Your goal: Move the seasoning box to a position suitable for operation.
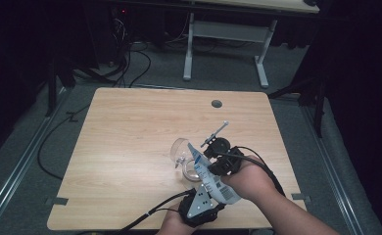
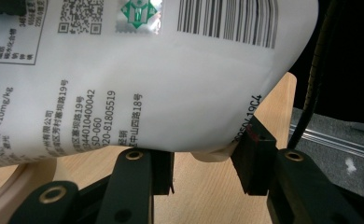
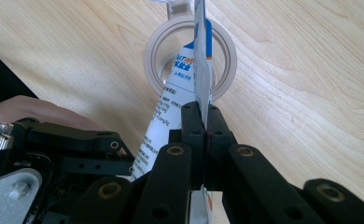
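A person works at a light wooden tabletop (image 1: pixel 130 147) with a claw in each hand. Between them they hold a white plastic bag (image 1: pixel 213 181) printed with small text, a barcode and a blue band, slanted above the tabletop near its front edge.

The right claw (image 3: pixel 202 122) has its jaws pressed together on a thin edge of the bag, which stands upright between them in the right gripper view. In the high view the right claw (image 1: pixel 217 161) sits at the bag's upper right side.

The left claw (image 2: pixel 202 163) has its jaws about half apart, gripping the bag's bulging lower end from either side. In the high view the left claw (image 1: pixel 199 208) is at the tabletop's front edge.

The bag's upper end points into a clear glass jar (image 1: pixel 184 154) lying on its side on the tabletop, its round mouth (image 3: pixel 192 58) facing the right claw.
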`<state>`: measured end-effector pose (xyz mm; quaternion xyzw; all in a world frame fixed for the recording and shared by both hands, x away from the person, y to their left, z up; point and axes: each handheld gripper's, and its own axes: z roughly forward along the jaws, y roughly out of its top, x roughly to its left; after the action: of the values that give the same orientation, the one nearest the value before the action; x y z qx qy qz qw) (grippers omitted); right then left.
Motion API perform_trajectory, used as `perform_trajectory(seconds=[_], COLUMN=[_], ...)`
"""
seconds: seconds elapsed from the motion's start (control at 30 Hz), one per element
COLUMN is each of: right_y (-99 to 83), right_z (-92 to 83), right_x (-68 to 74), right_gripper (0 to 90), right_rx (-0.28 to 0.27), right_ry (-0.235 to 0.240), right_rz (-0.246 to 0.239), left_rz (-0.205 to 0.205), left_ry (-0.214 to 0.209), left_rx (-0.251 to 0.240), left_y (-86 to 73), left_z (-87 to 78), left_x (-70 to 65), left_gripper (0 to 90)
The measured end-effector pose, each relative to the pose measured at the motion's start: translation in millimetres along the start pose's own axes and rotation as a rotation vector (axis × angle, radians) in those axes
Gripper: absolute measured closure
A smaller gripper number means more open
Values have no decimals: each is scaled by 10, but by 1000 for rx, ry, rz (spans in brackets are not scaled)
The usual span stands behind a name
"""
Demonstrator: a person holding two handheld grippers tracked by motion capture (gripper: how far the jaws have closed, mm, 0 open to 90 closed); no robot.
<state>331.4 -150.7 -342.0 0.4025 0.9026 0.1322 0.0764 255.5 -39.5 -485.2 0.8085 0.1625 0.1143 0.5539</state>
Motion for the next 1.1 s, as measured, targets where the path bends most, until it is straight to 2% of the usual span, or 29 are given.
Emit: perform_trajectory(seconds=[0.37,1.1], right_y=[15,19], right_z=[9,-19], right_x=[-5,-14], right_gripper=[899,900], right_rx=[3,0], right_ry=[-1,-5], right_rz=[-1,-12], left_rz=[-12,-6], left_ry=[-2,-12], left_rx=[-6,-11], left_y=[10,58], left_z=[2,-1], left_x=[7,-1], left_gripper=[629,628])
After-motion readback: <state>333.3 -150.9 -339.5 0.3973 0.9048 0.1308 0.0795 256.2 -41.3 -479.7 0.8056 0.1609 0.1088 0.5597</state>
